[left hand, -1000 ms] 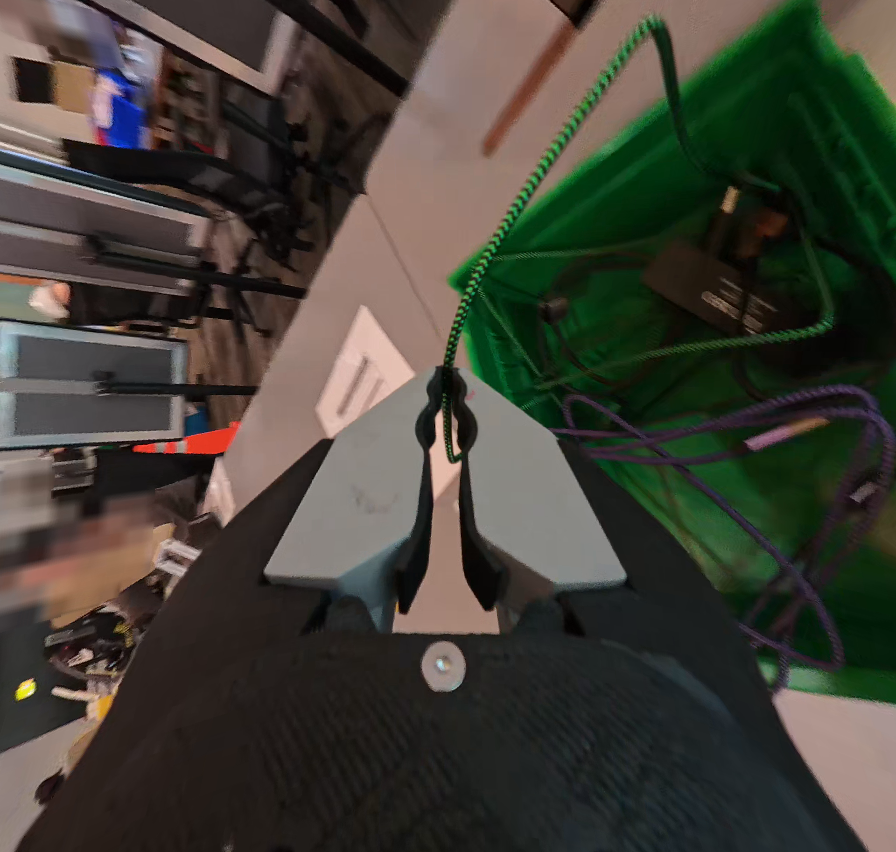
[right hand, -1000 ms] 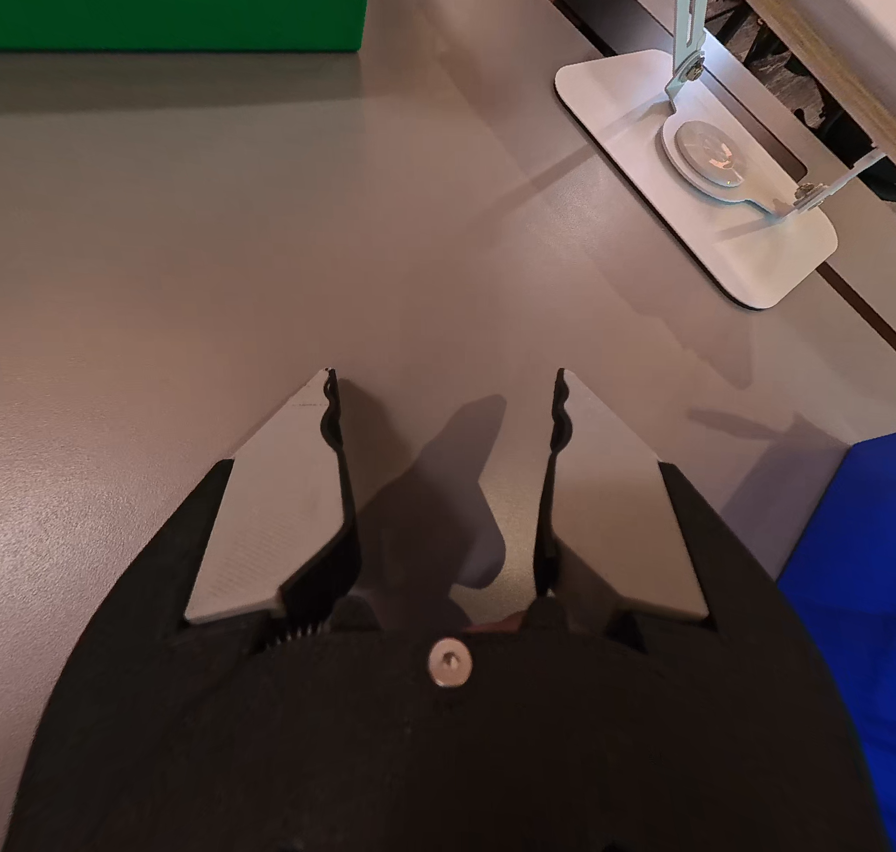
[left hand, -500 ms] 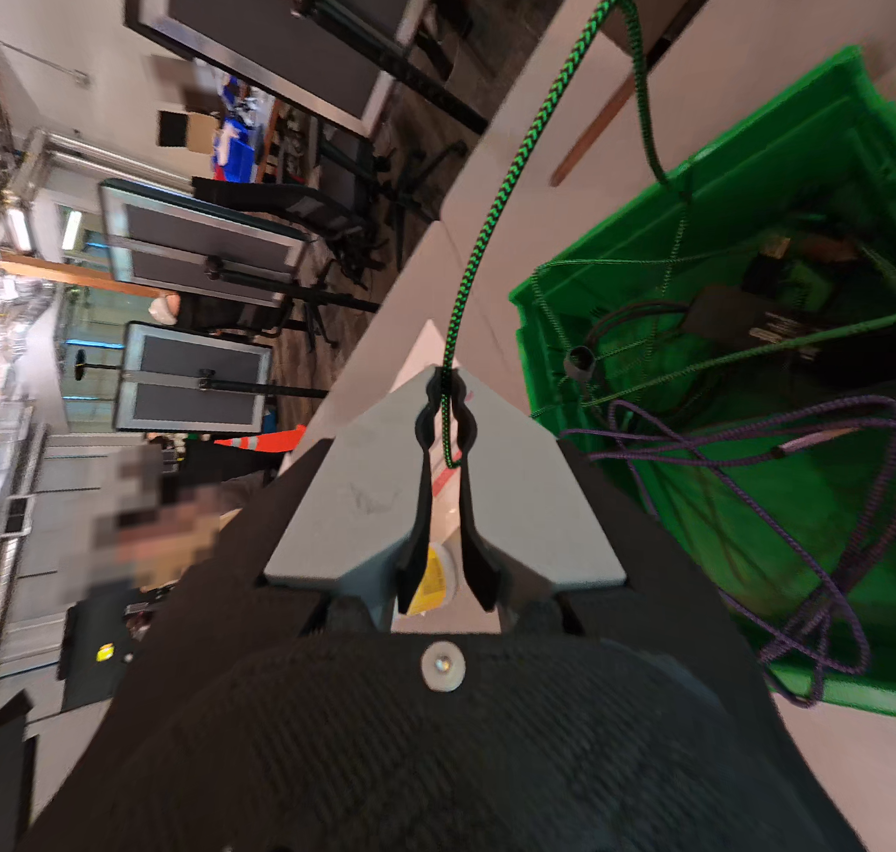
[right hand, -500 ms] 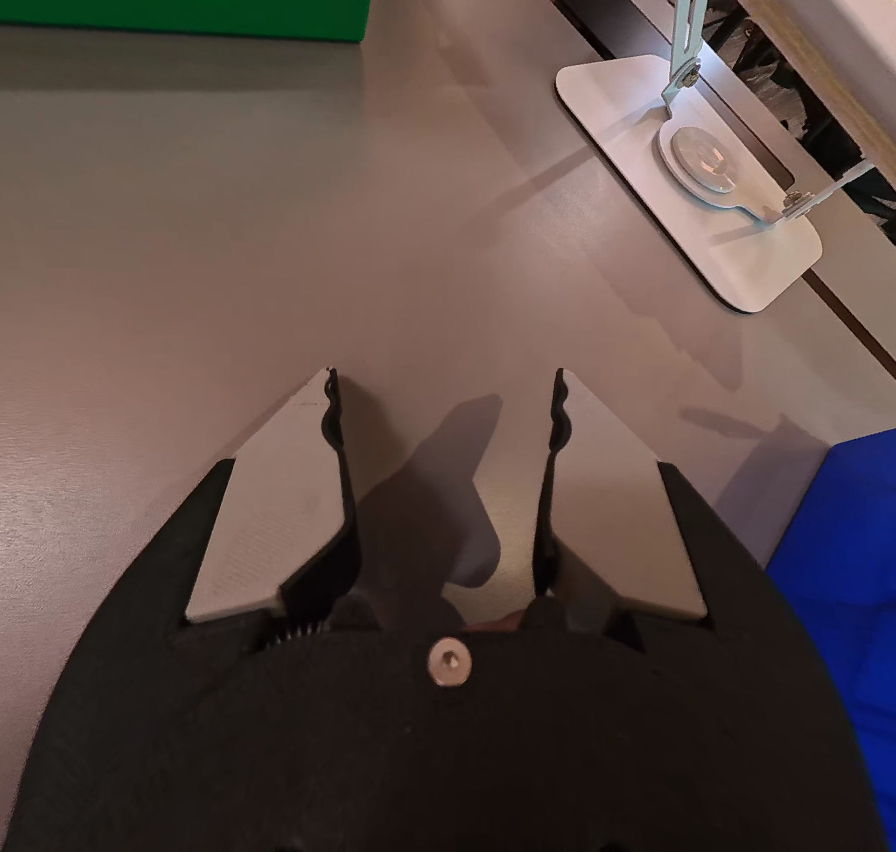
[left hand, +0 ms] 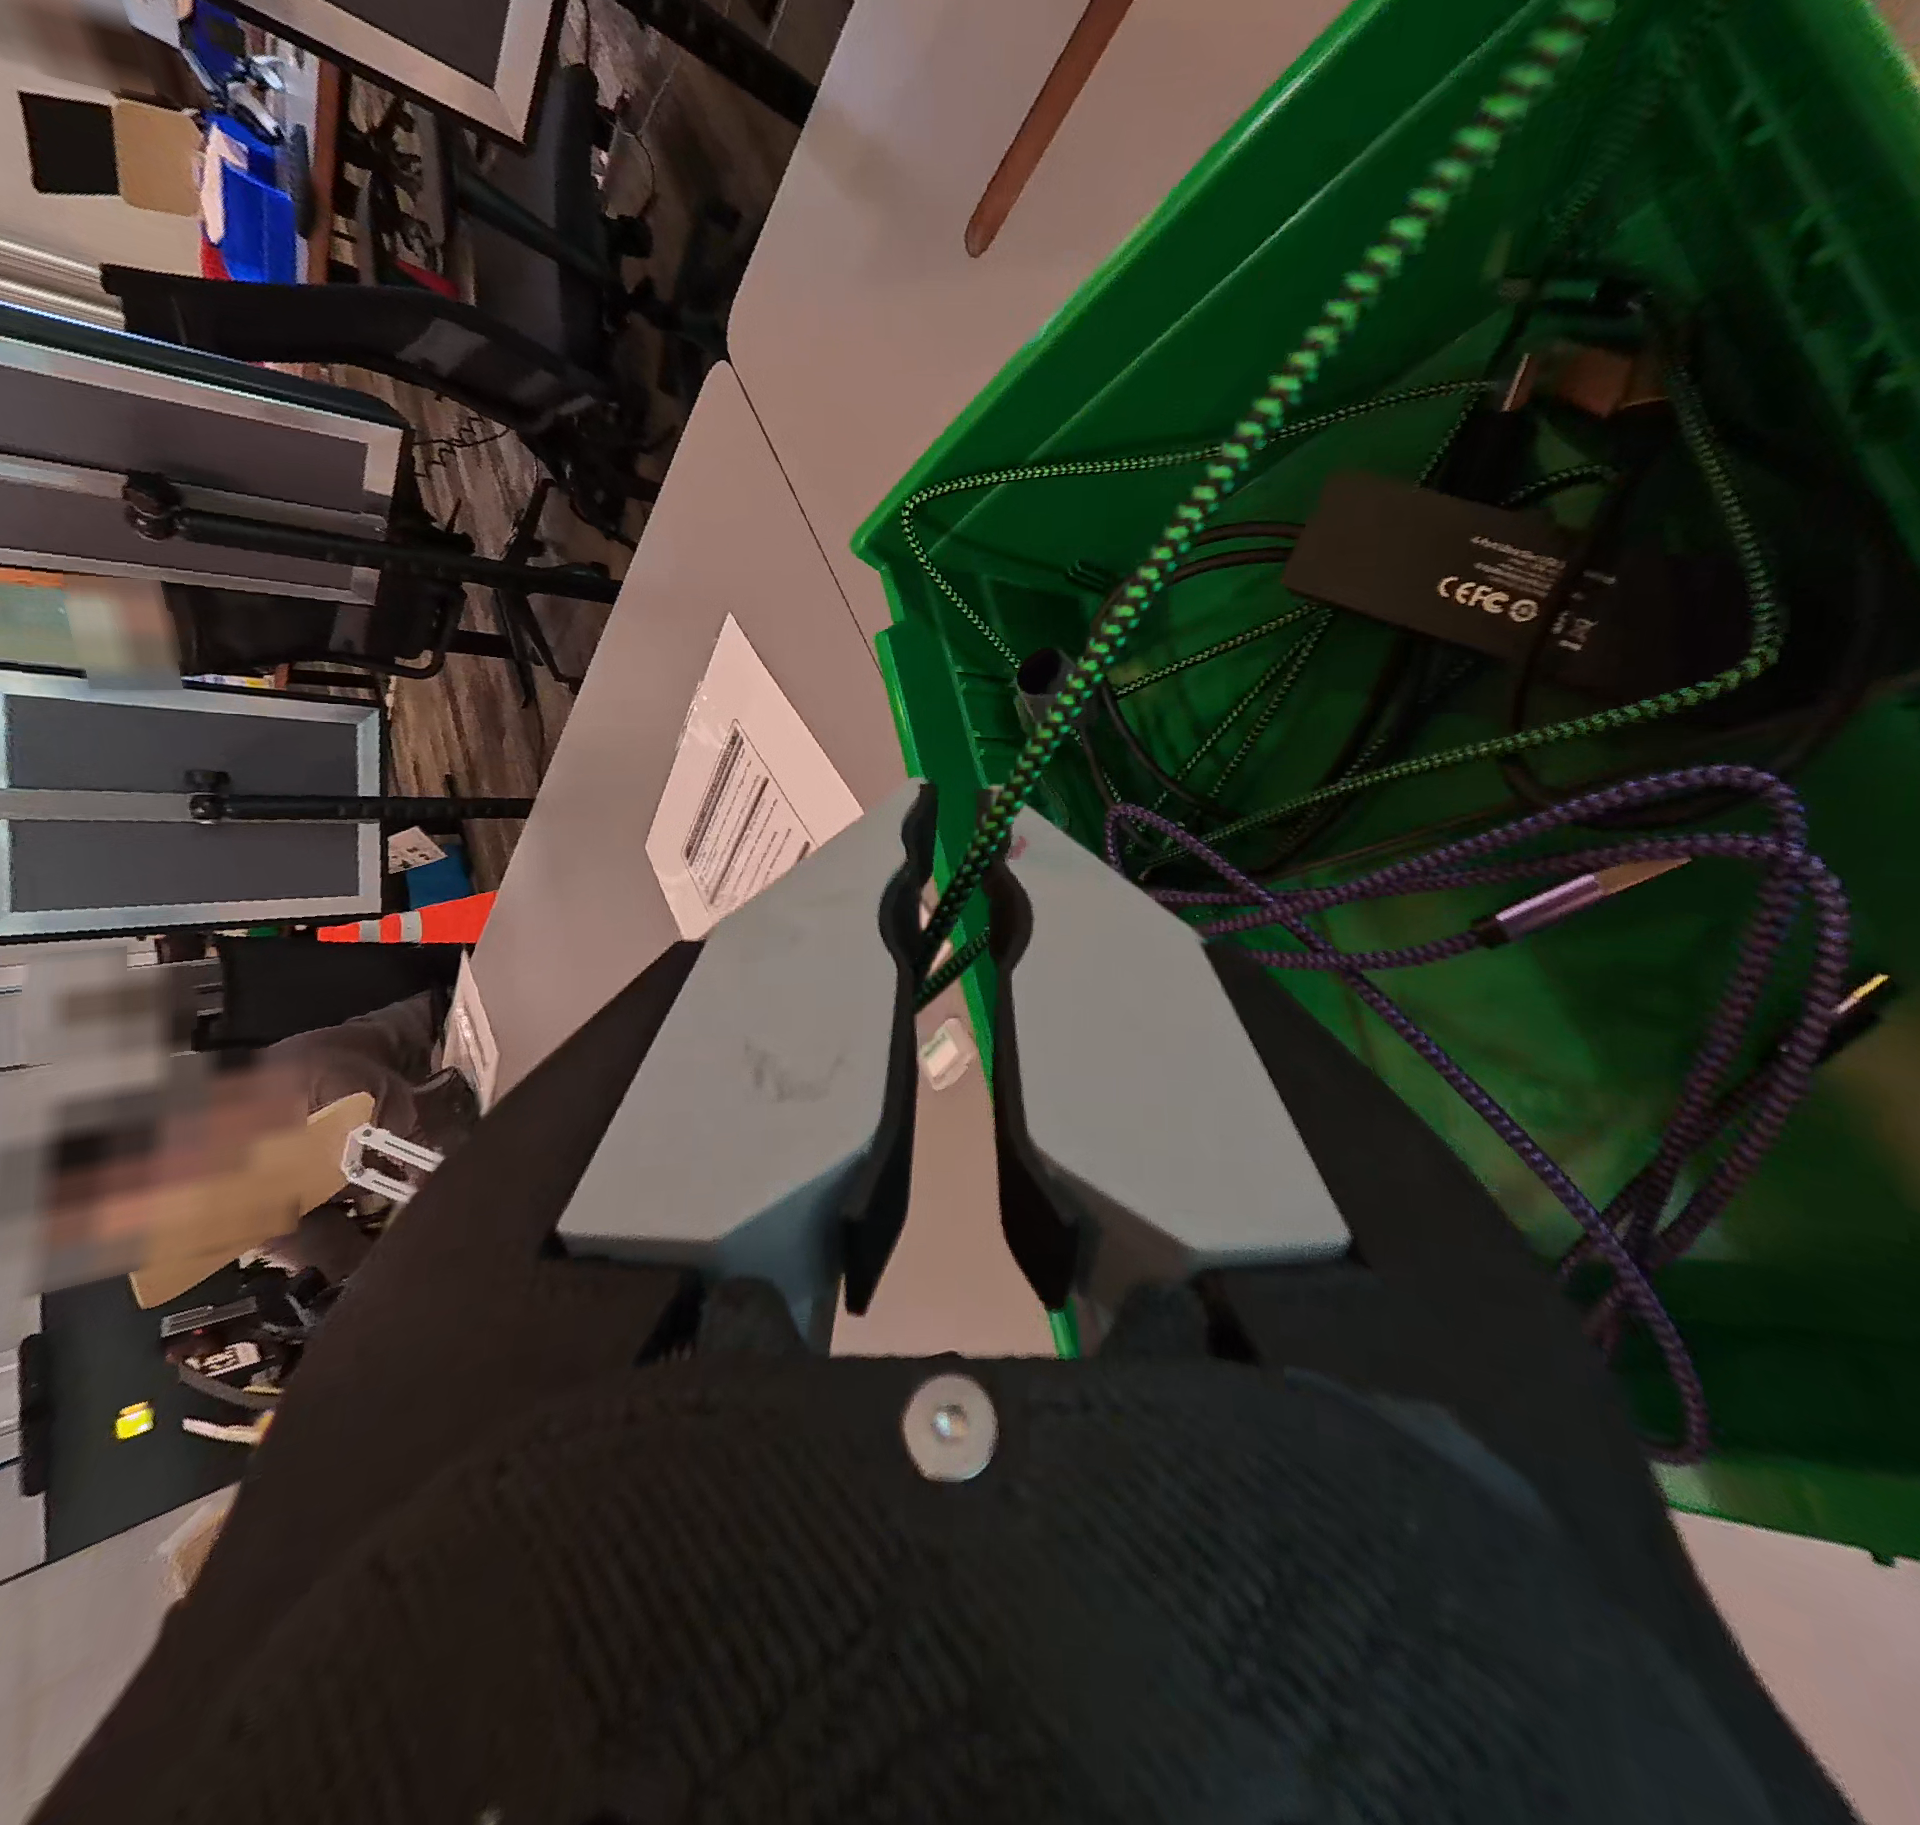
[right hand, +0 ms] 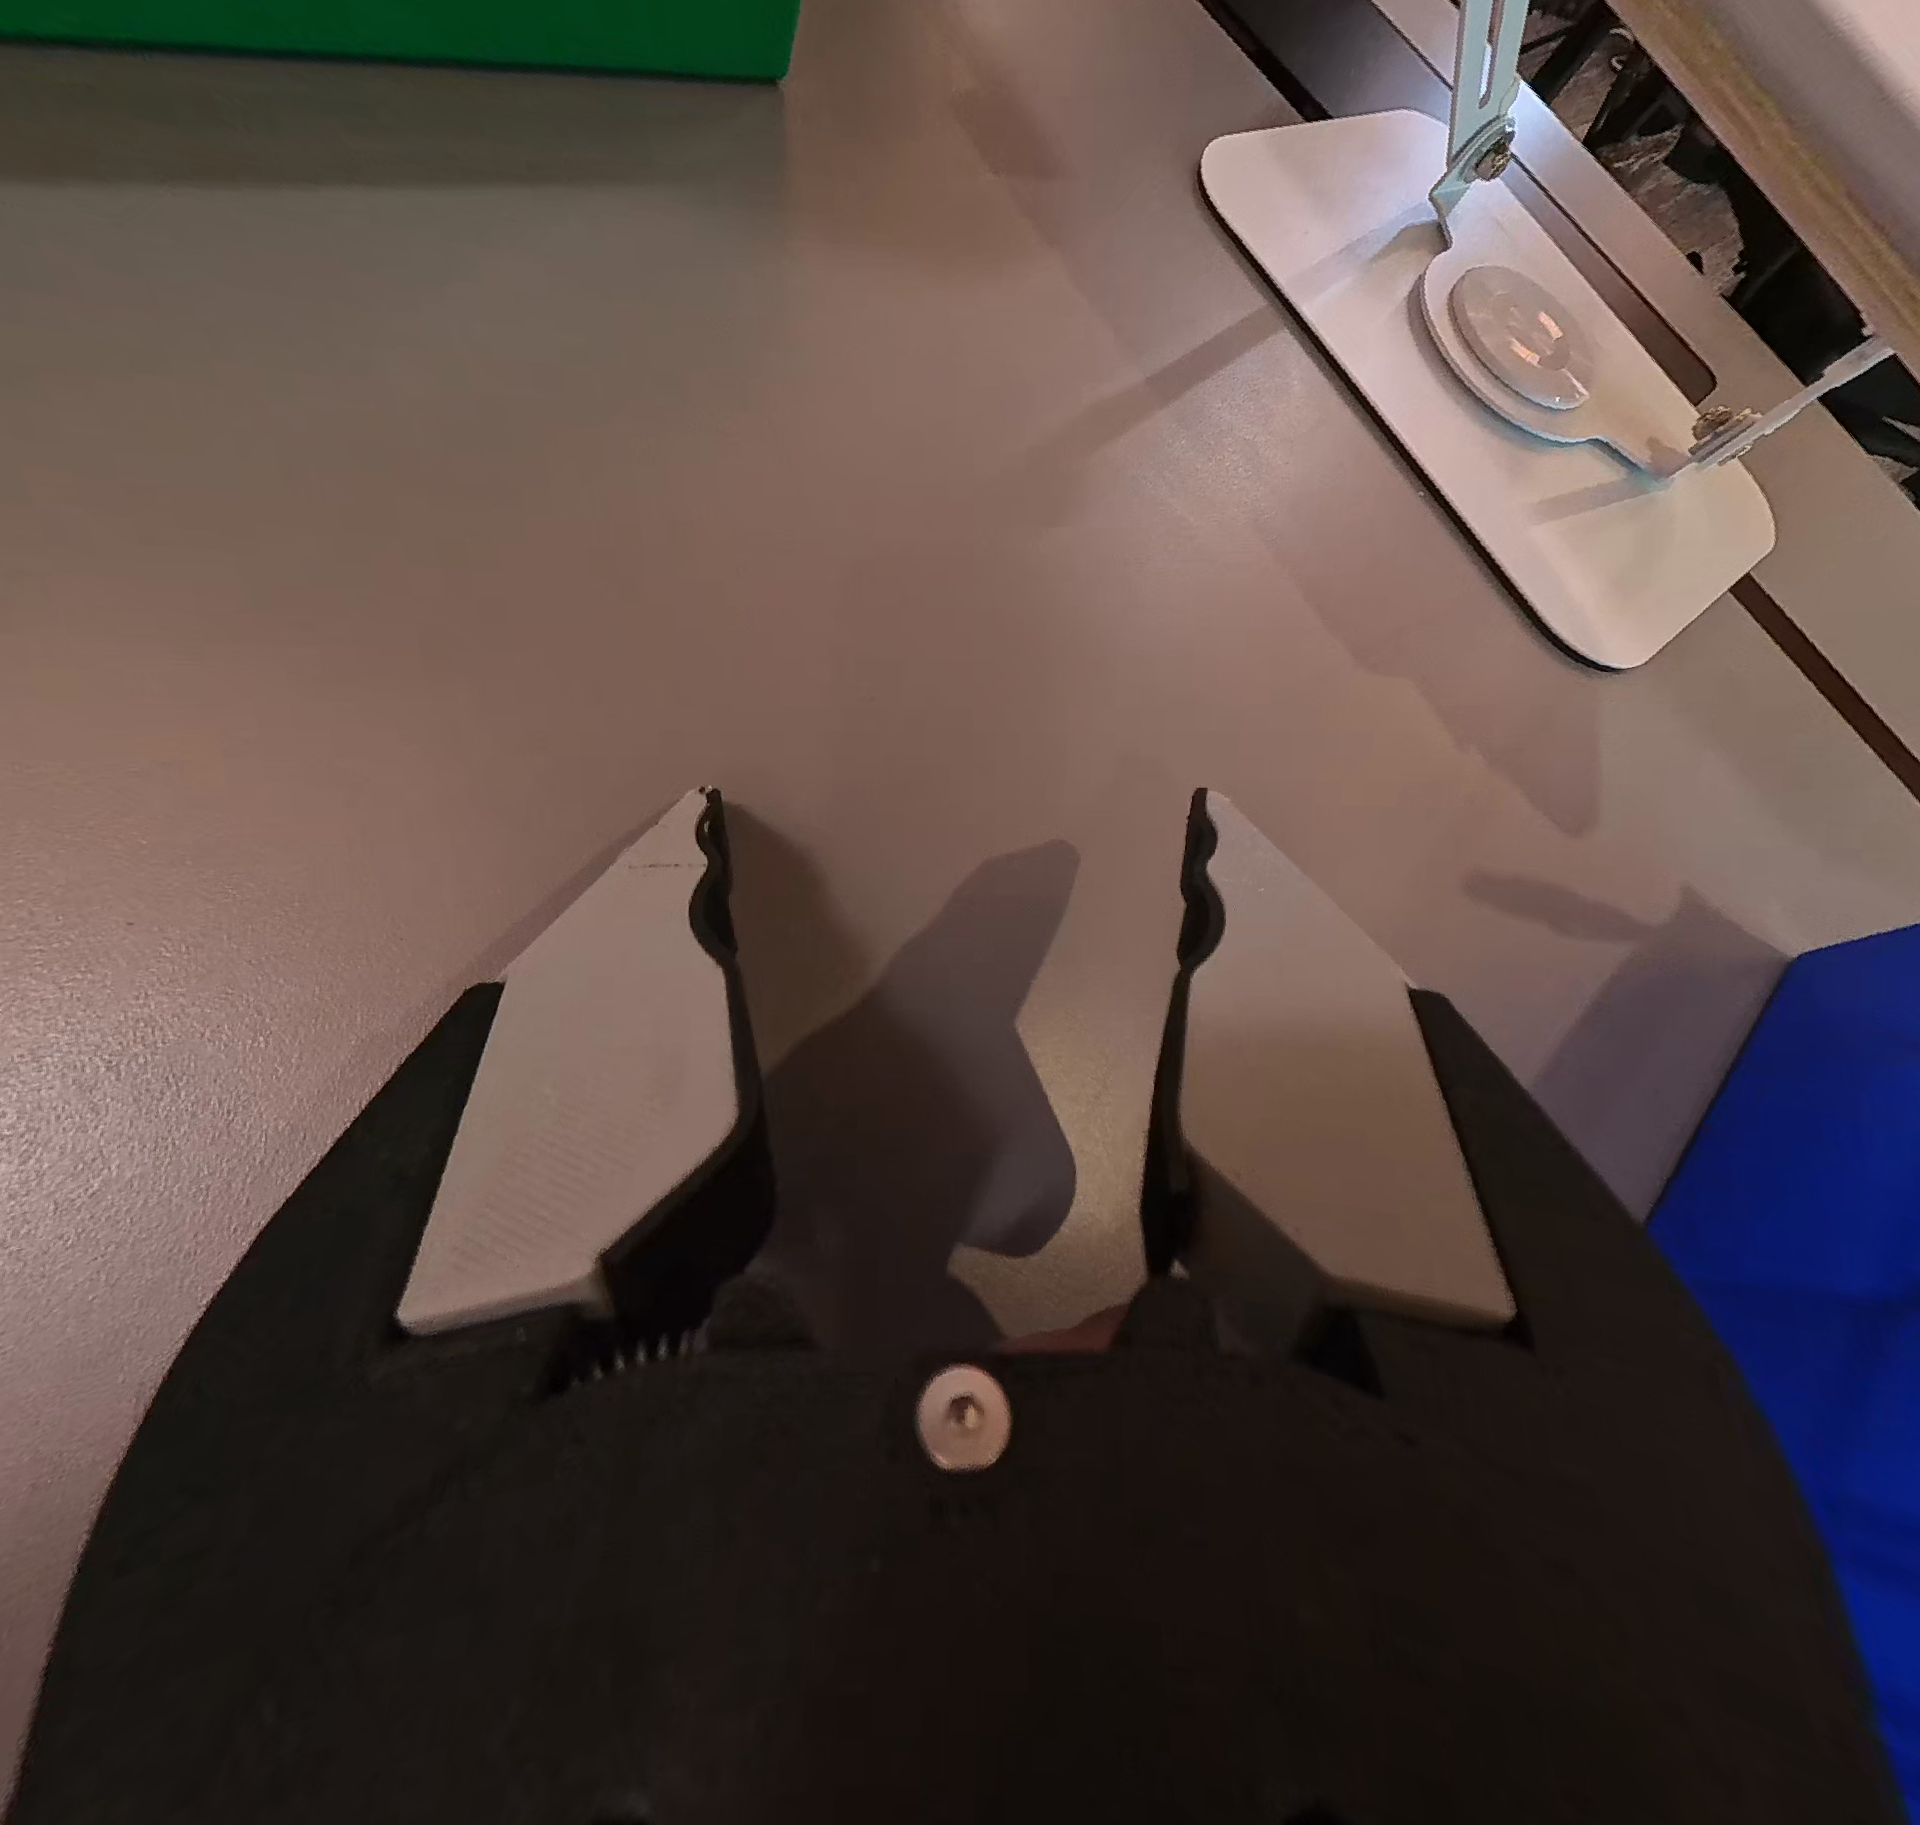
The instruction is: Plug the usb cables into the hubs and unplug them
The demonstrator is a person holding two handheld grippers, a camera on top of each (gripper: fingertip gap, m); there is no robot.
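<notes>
Pinching the green-and-black braided cable (left hand: 1226,487) mid-length, the left tongs (left hand: 956,840) are closing on the cord itself, not its plug, while the right tongs (right hand: 954,809) are hanging agape and empty over bare counter (right hand: 520,528). Running taut and diagonal, the cable's long axis is heading from the tips up and rightward across the green bin (left hand: 1195,248) beyond them. Snagging looks likely: it is crossing the purple cable (left hand: 1558,840) and the black hub (left hand: 1455,570), so pulling could be dragging those along.
</notes>
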